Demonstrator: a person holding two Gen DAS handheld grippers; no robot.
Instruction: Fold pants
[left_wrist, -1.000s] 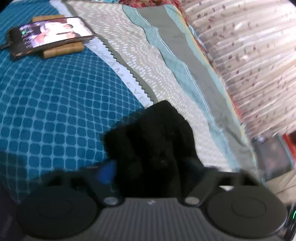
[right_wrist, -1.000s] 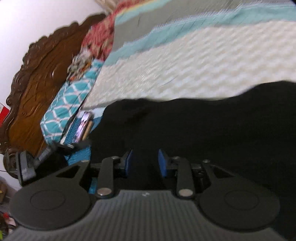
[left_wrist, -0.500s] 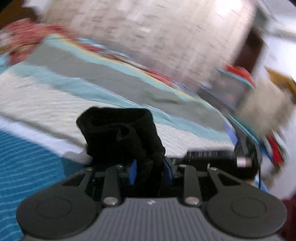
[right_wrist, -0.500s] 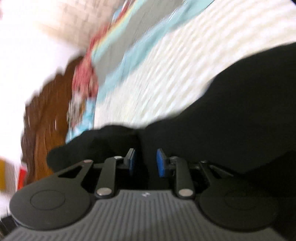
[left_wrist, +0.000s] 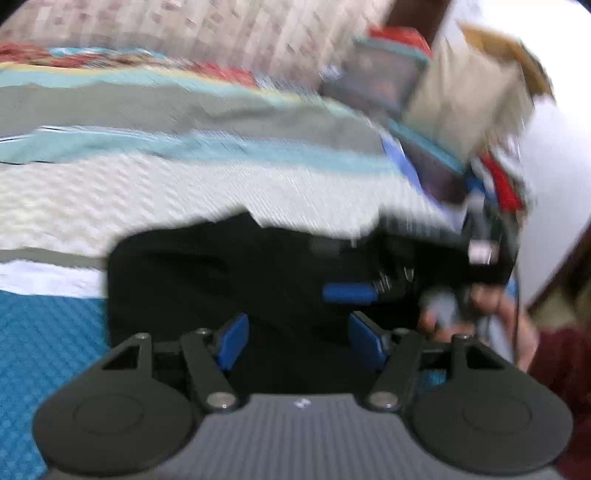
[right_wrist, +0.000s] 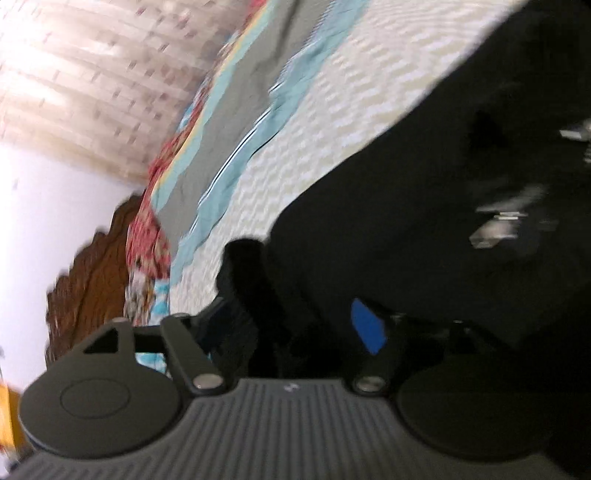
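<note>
Bed (left_wrist: 110, 192) fills the left and centre of both views: striped quilt at the top, blue patterned cover lower left in the left wrist view. Everything is motion-blurred.

Pants (left_wrist: 229, 273), black, lie centre frame on the quilt, bunched into a lump rather than flat; in the right wrist view they take up the right half (right_wrist: 406, 206).

Left gripper (left_wrist: 297, 338): jaws have just been opening and now stand wide, cloth lying between the pads, not pinched. Right gripper (right_wrist: 291, 328): jaws also just opened, wide, a fold of black fabric between them; the left pad is hidden by cloth, no pinch seen. In the left wrist view the right gripper and the hand (left_wrist: 480, 314) holding it sit at right centre.

Step, as I read it: release after a fold-over. To do it well, pull both grippers straight back clear of the cloth so nothing snags, then check the edges line up.

Containers: blurred boxes at upper right of the left wrist view, contents unreadable.
</note>
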